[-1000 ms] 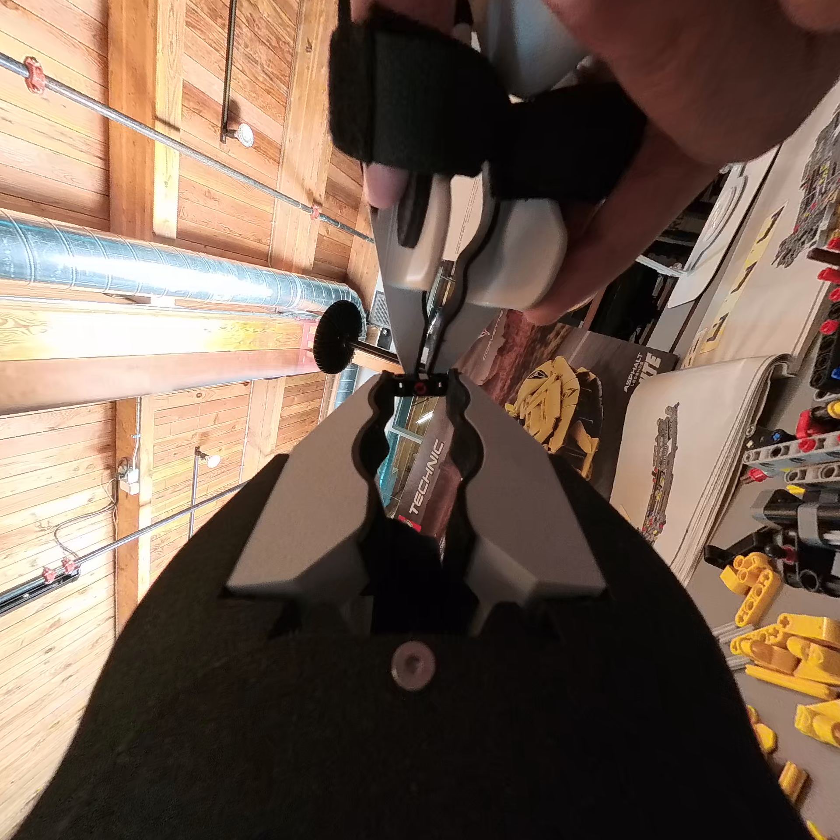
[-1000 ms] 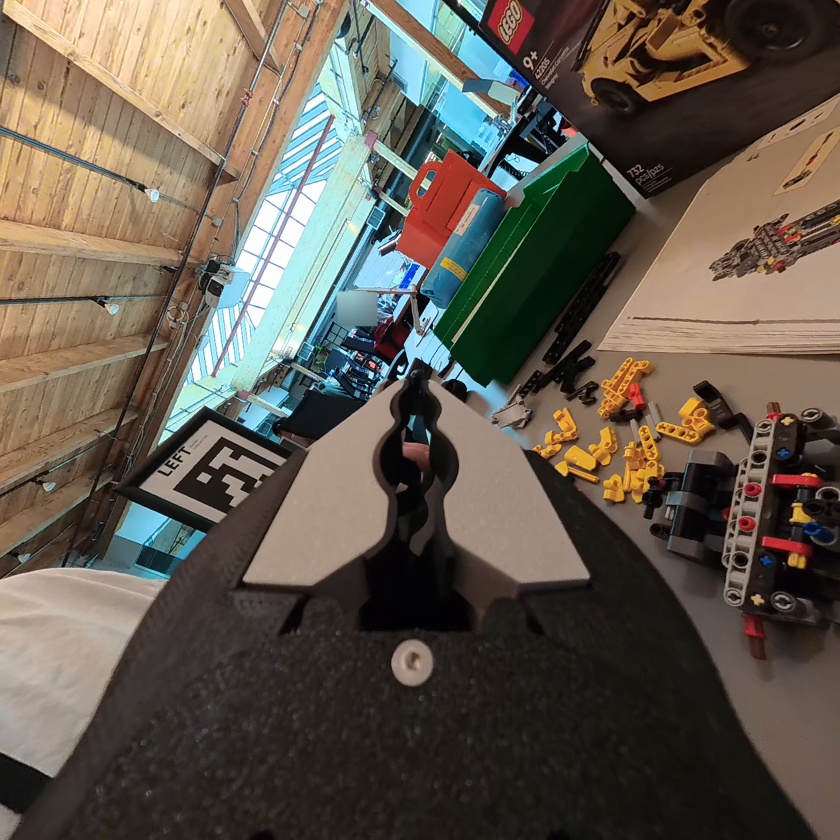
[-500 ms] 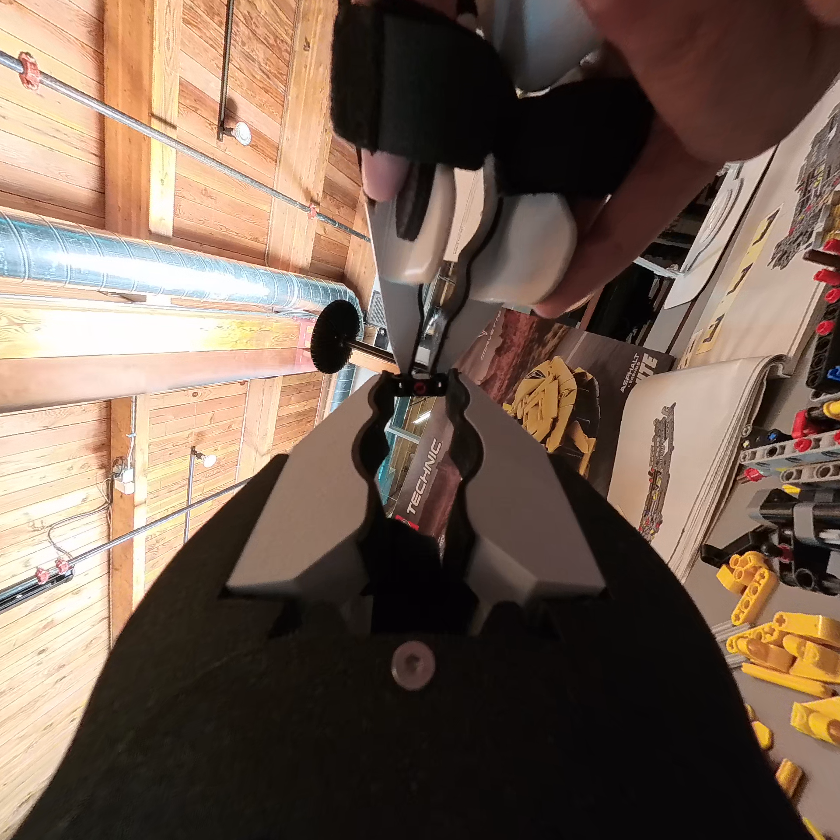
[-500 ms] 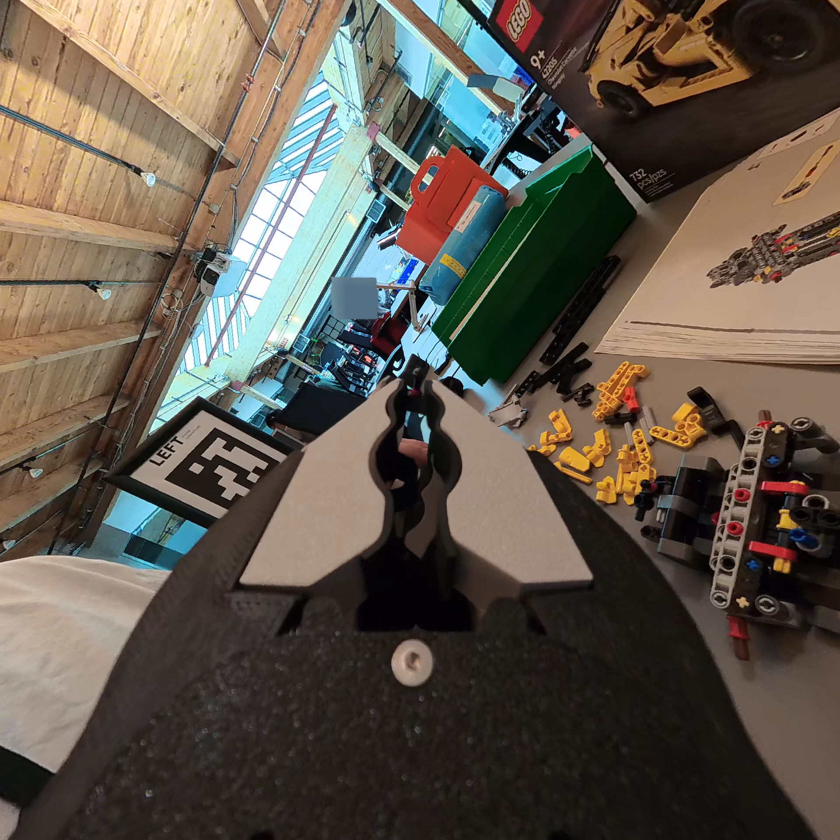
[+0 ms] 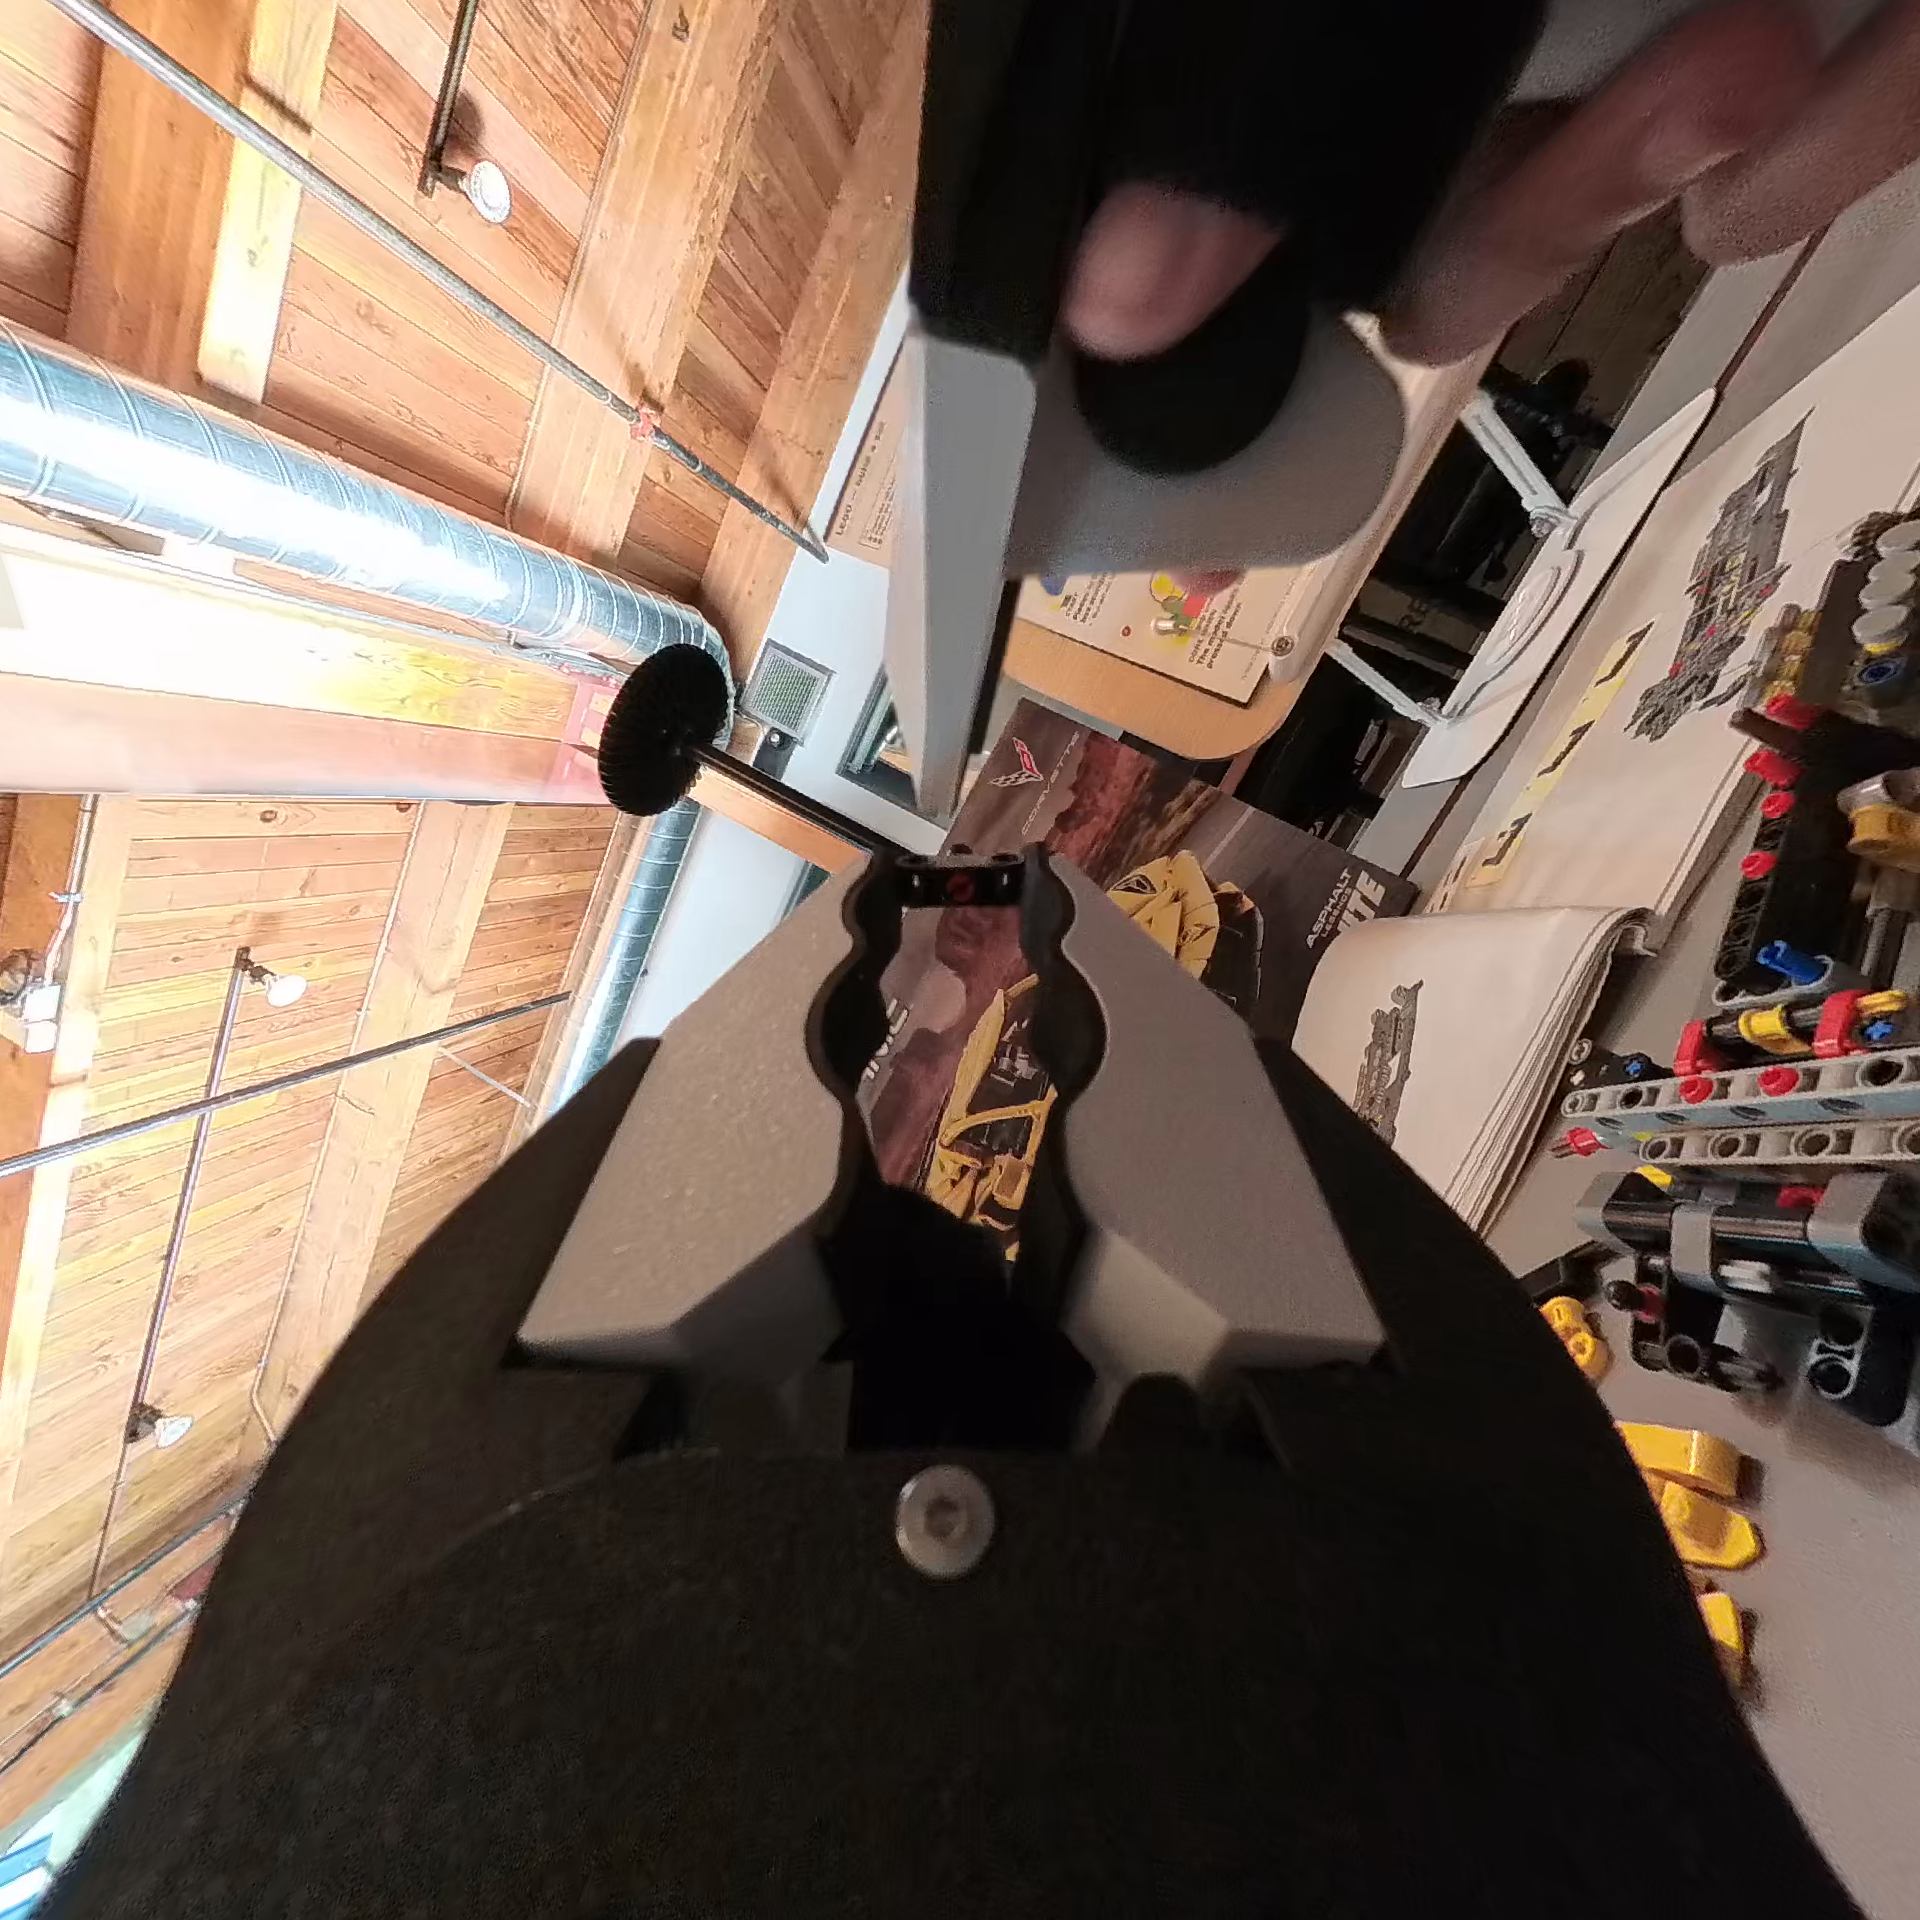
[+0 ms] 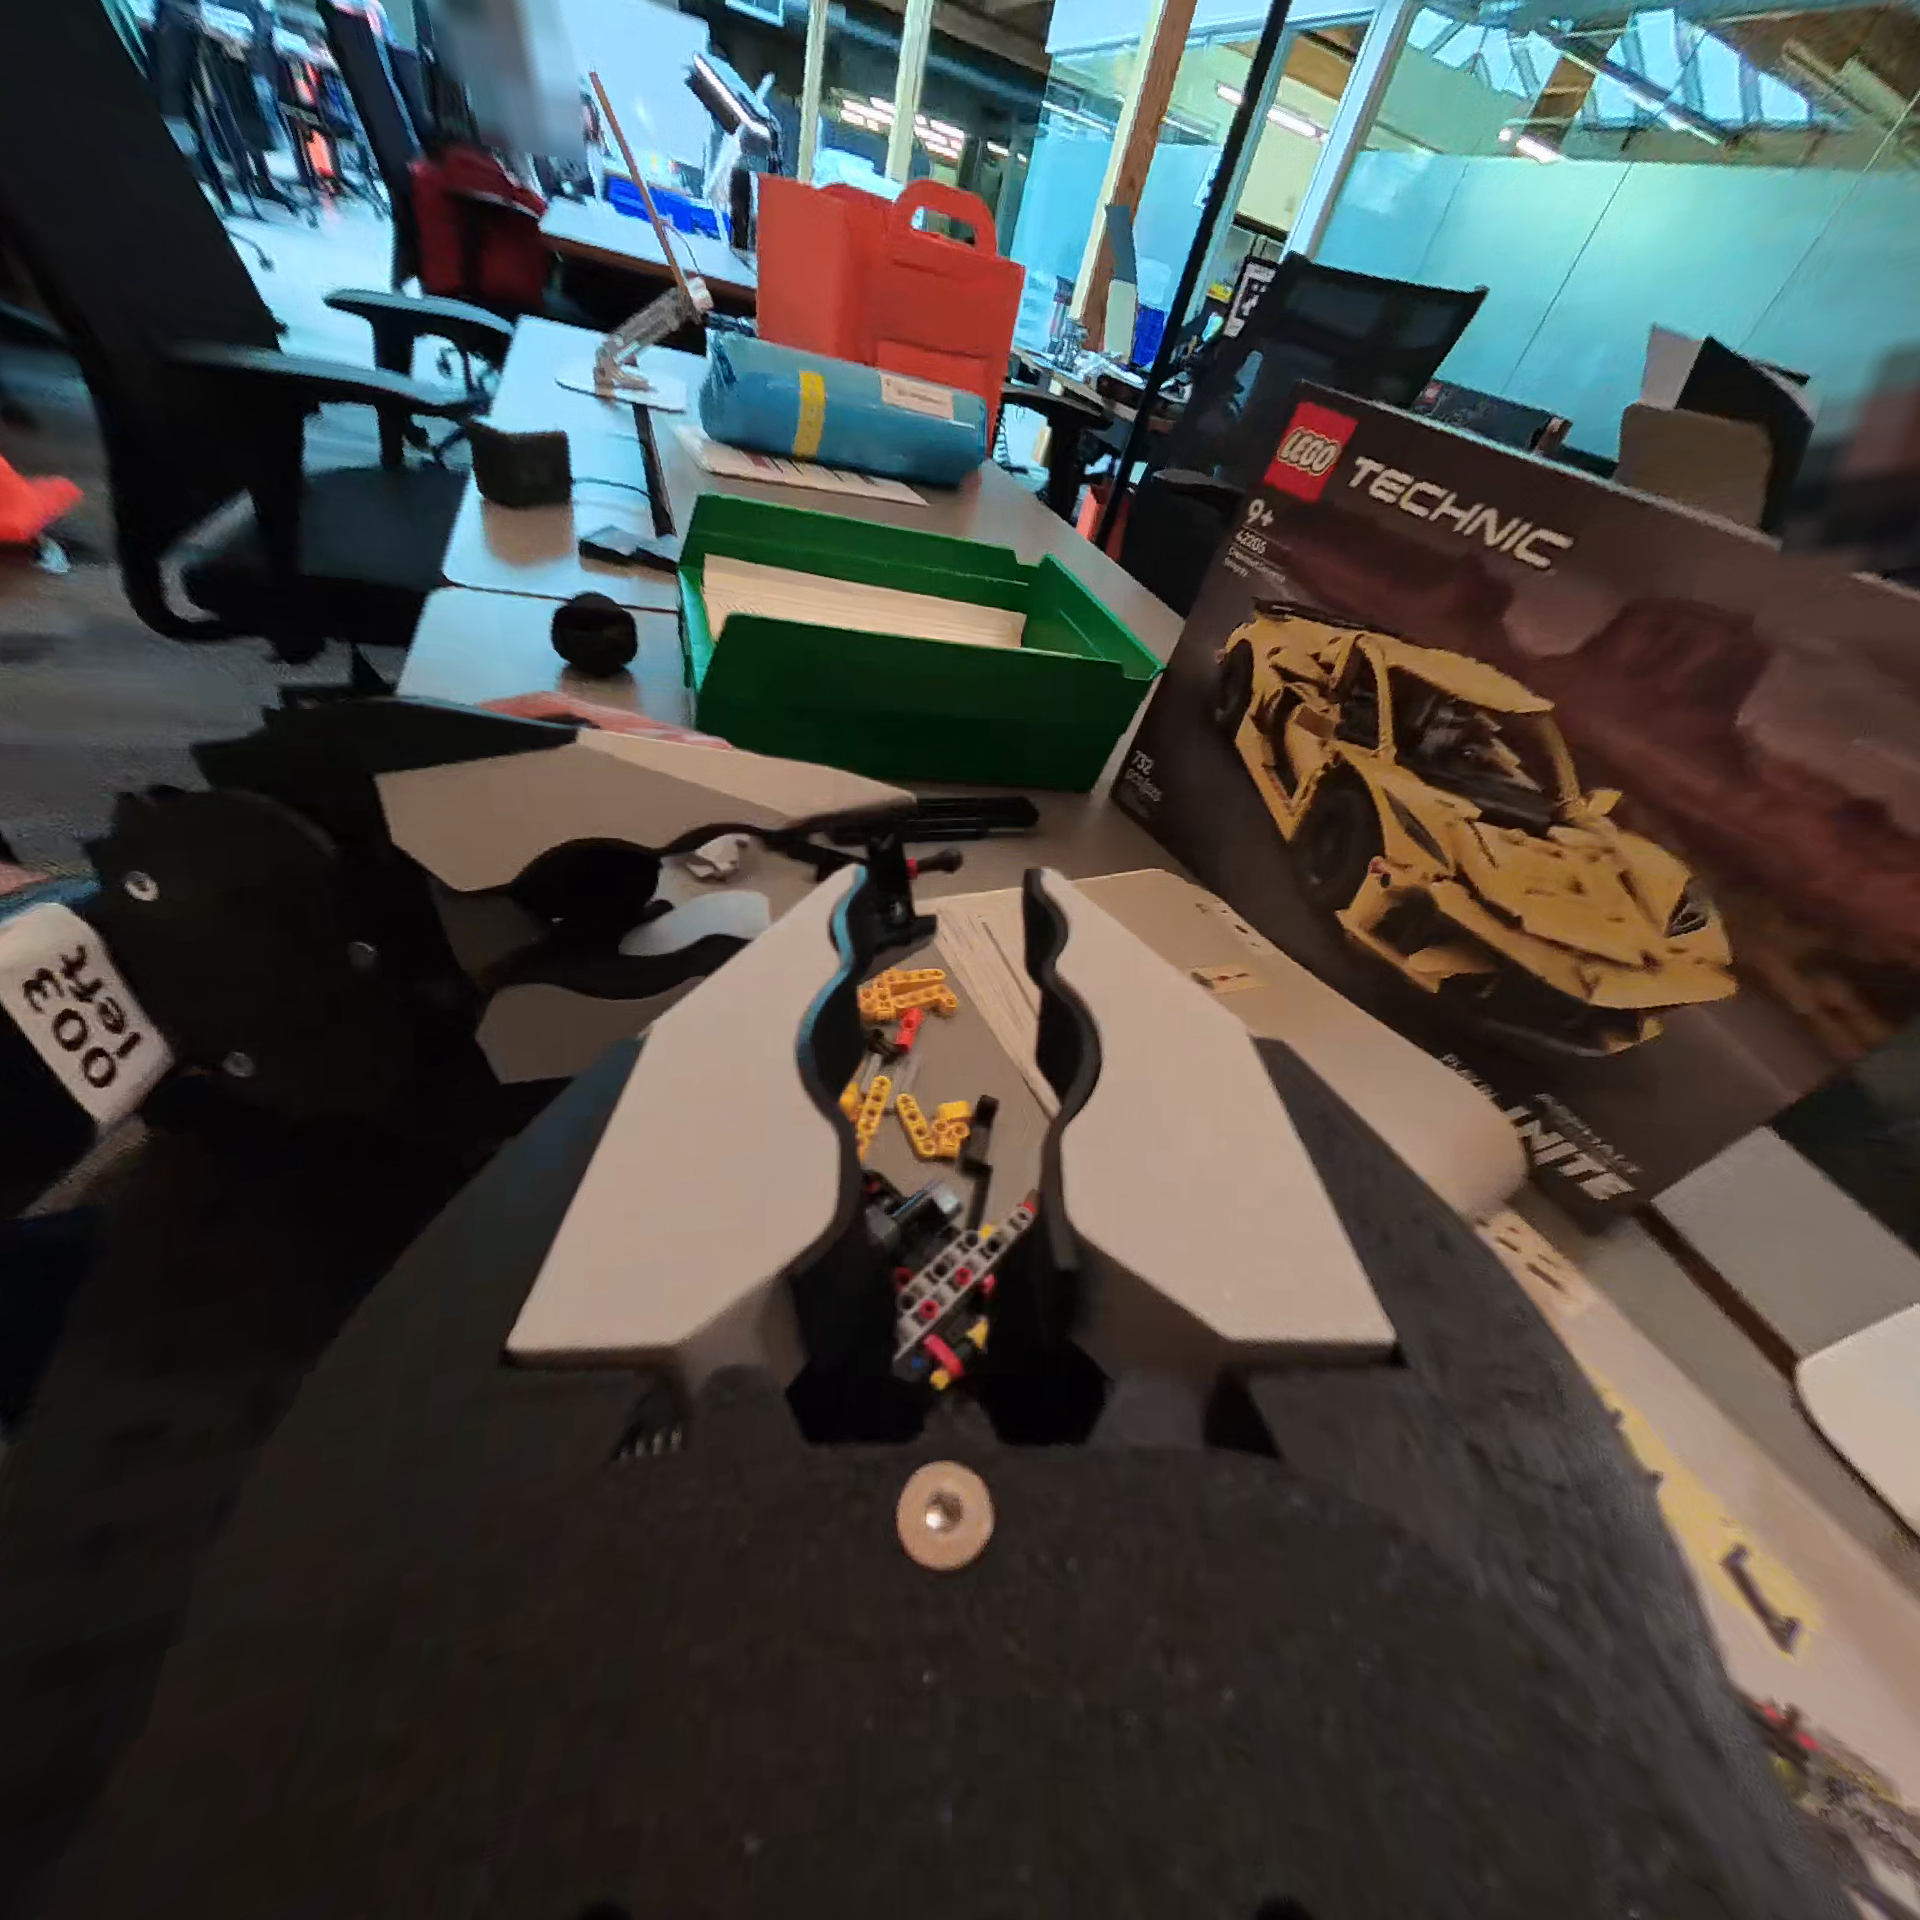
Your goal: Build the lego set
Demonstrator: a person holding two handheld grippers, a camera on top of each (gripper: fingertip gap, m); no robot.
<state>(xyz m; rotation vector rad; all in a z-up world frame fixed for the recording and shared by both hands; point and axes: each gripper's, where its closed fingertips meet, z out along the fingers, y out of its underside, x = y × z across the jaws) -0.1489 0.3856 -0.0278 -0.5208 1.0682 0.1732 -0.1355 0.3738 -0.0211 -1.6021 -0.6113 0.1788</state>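
Wood-plank ceiling w/ a silver duct (image 5: 312, 540) filled the bkgd of the left wrist view; a grey counter (image 6: 1049, 520) ran below. Lego box (image 6: 1475, 790) stood upright on the counter, a green bin (image 6: 914, 665) just beside it, an open instruction booklet (image 5: 1455, 1039) lying in front. Part-built chassis (image 5: 1766, 1122) sat near the booklet, approx. flat, w/ loose yellow pieces (image 6: 909, 1049) scattered close by.

Left gripper (image 5: 961, 883) was pressed onto a small black connector (image 5: 961, 885), held crosswise at the tips, long axis spanning finger to finger. A thin black axle (image 5: 790, 795) ran from it up-left, ending in a black gear (image 5: 665, 743). Right gripper (image 6: 945, 883) was spread apart, holding nothing; in the left wrist view it hung above, blurred, in a person's hand (image 5: 1558, 156).
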